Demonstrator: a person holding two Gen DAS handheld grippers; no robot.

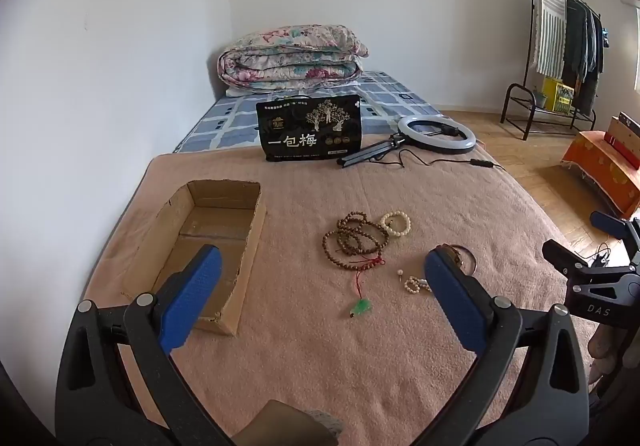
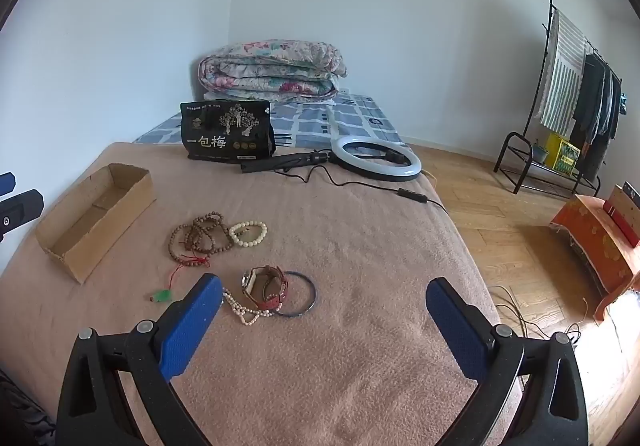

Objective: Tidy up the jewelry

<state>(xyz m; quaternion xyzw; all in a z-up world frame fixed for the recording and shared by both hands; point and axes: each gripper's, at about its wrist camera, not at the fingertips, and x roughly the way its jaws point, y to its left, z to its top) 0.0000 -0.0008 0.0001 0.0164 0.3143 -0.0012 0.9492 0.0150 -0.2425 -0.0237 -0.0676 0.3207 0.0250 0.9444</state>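
Both tongs (image 1: pixel 322 298) (image 2: pixel 324 320) spread above jewelry, empty

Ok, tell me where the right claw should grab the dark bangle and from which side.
Take the bangle on its right arc, coming down from above with one finger inside the ring and one outside. It lies flat on the blanket, so only the thin rim offers a hold. Its left arc touches the watch strap; the right arc is free. The right claw is open.
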